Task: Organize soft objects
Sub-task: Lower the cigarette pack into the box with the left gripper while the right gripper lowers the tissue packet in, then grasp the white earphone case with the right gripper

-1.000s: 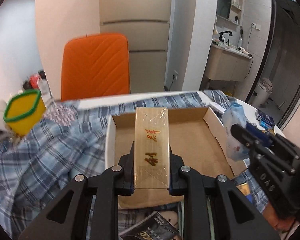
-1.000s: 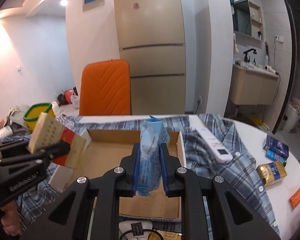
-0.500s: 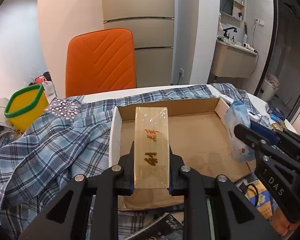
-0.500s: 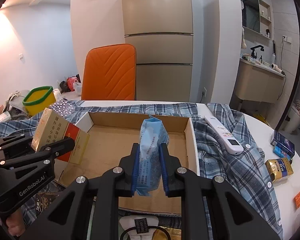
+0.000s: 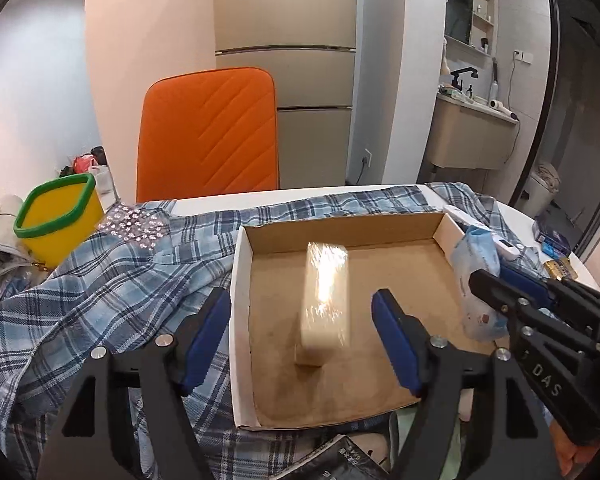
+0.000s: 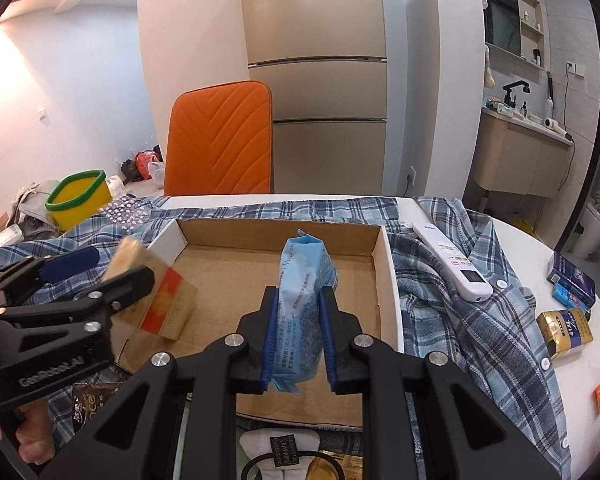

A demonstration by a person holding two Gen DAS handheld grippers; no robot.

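Note:
An open cardboard box (image 5: 241, 320) lies on a plaid shirt (image 5: 112, 280). My left gripper (image 5: 300, 304) hangs over the box's near half with its jaws opening. Between them, blurred, a tan wrapped pack (image 5: 326, 300) drops free of the blue pads (image 5: 396, 336) toward the box floor. In the right wrist view the pack (image 6: 168, 304) tilts at the box's left side by the left gripper (image 6: 116, 268). My right gripper (image 6: 300, 300) is shut on a light-blue soft tissue pack (image 6: 304, 264), held upright above the box (image 6: 386, 280). That tissue pack (image 5: 474, 256) shows by the box's right wall.
A white remote (image 6: 452, 264) lies on the shirt right of the box, with small cartons (image 6: 568, 328) near the table's right edge. A yellow, green-rimmed bin (image 5: 60, 220) stands at the left. An orange chair (image 5: 208, 132) is behind the table. Dark packets (image 6: 88, 404) lie by the box's near edge.
The left gripper's jaws have spread apart and let go of the tan pack, which is now blurred and dropping into the box. The right gripper still clamps the blue tissue pack.

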